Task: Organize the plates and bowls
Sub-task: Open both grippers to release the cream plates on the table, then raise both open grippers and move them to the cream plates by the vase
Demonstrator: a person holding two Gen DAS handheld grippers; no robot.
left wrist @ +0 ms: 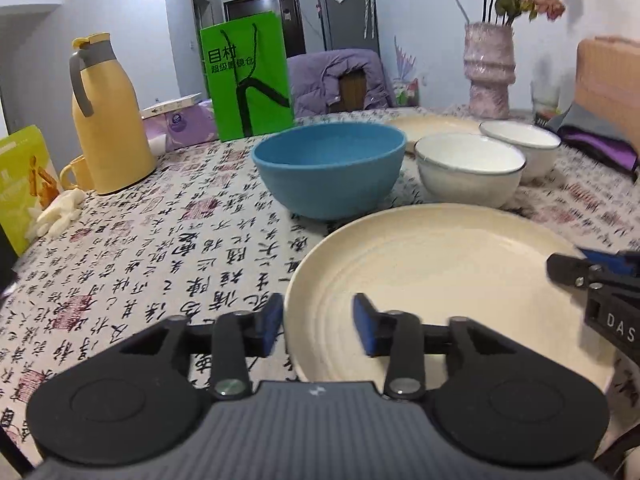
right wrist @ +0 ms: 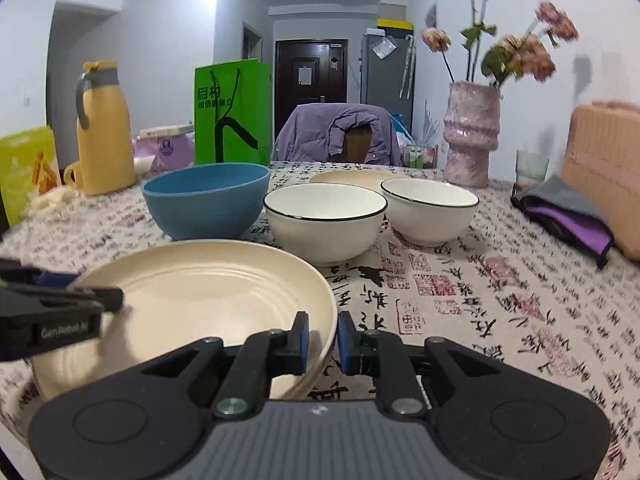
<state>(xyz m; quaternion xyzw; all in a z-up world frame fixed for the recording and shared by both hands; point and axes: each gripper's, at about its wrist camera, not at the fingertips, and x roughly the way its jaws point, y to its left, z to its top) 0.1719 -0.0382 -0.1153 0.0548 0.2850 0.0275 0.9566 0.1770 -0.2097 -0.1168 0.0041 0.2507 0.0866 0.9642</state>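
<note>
Cream and faintly ringed, the near plate point(left wrist: 440, 280) lies flat on the patterned bench point(left wrist: 160, 240), closest of all the crockery to both hands. It is round, so it has no long axis to line up with; what matters is its rim. The left tool point(left wrist: 318, 326) straddles the plate's left rim, one blue pad outside over the cloth and the other inside over the dish, and its jaws stand moderately apart with neither pad pressing on the plate. The right tool point(right wrist: 322, 342) sits at the opposite, right rim, its jaws narrow with the rim passing between the pads; a sliver of gap seems to show on the outer side, so I cannot tell whether it truly grips. Both tools point forward and somewhat downward across the plate, so the plate lies directly ahead of and beneath each.

Judging by that, the plate seems just set down or about to be released, and either hand is equally near it.

Beyond the near plate stands the blue bowl point(left wrist: 328, 172), matte and deep, with two white bowls point(right wrist: 324, 220) with dark rims to its right, standing close side by side. A second cream plate point(right wrist: 352, 178) lies flat behind them. Stacking the plates would mean carrying the near one past the bowls.

Farther out stand a yellow flask point(left wrist: 108, 120), a green paper bag point(left wrist: 248, 76) and a pink vase point(right wrist: 472, 140) of dried flowers.
</note>
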